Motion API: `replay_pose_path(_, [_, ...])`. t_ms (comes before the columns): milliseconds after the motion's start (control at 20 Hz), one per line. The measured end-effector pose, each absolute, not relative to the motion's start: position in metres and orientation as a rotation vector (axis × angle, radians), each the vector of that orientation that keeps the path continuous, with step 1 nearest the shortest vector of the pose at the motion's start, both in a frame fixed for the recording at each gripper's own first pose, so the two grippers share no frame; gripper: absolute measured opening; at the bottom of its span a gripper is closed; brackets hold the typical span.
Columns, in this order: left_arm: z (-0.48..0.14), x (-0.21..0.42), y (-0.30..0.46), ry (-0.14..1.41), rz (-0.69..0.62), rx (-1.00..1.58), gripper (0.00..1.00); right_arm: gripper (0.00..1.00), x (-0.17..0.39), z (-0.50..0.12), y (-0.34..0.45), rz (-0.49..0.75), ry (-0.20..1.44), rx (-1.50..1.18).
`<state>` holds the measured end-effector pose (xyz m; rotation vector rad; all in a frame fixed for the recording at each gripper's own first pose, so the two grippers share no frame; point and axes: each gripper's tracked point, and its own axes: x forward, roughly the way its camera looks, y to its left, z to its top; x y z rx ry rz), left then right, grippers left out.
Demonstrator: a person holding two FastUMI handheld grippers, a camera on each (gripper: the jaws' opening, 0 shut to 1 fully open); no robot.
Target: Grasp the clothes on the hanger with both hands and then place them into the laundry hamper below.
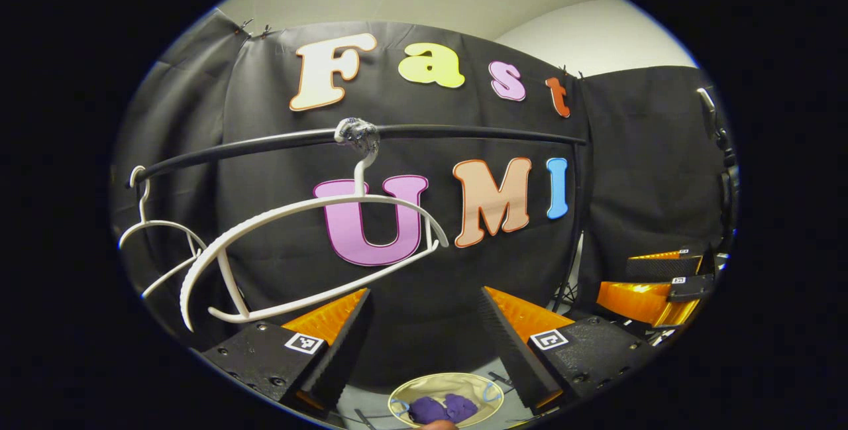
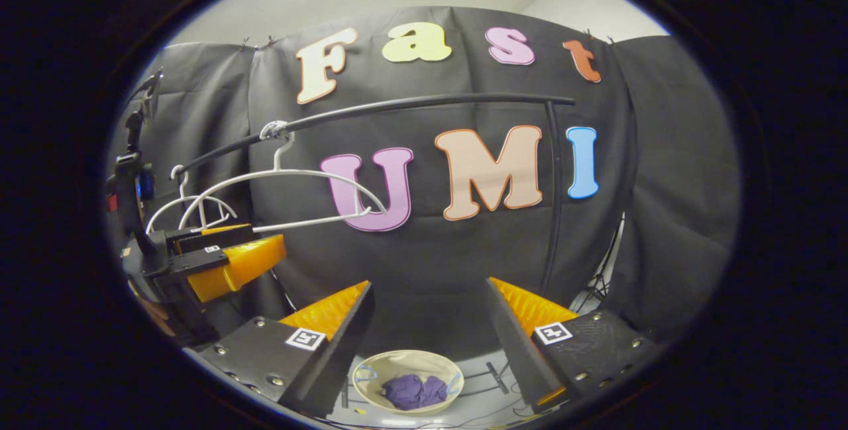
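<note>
Purple clothes [image 2: 409, 391] bunched in the hamper [image 2: 371, 369] down low, bare white hanger [image 1: 311, 254] on the rail [image 1: 464, 132], left gripper [image 1: 424, 344] and right gripper [image 2: 430, 334] both spread wide, holding nothing

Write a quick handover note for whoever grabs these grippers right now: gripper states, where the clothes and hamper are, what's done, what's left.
Left gripper: open, holding nothing, raised in front of the rail.
Right gripper: open, holding nothing, also raised.
Hanger: bare, hanging tilted on the rail, with a second bare hanger beside it.
Purple clothes: lying in the laundry hamper on the floor below.
Done: the clothes are off the hanger and in the hamper.
Left: nothing appears to remain.
</note>
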<state>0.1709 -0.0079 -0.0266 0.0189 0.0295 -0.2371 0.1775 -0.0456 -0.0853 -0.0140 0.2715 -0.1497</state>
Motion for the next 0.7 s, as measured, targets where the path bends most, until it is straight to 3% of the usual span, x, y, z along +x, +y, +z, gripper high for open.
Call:
replay_pose_path(50, [-0.024,0.172,-0.007,0.023,-0.238,0.025,0.98,0.94,0.181,-0.087,-0.044,-0.148,0.277,-0.01])
replay_pose_path(100, [-0.023,0.175,-0.006,0.016,-0.238,0.024,1.0,0.99,0.185,-0.088,-0.041,-0.143,0.282,-0.005])
replay_pose_path(400, [-0.026,0.187,-0.01,0.016,-0.267,0.01,1.0,1.0,0.2,-0.089,-0.032,-0.134,0.255,0.005])
replay_pose_path(450, [-0.03,0.187,-0.015,0.02,-0.278,0.017,1.0,0.93,0.2,-0.091,-0.03,-0.133,0.255,0.009])
replay_pose_path(500, [-0.036,0.187,-0.018,0.034,-0.287,0.03,1.0,0.99,0.199,-0.094,-0.031,-0.137,0.256,0.012])
replay_pose_path(700, [-0.04,0.179,-0.043,0.041,-0.343,0.052,1.0,0.99,0.188,-0.096,-0.037,-0.149,0.247,0.025])
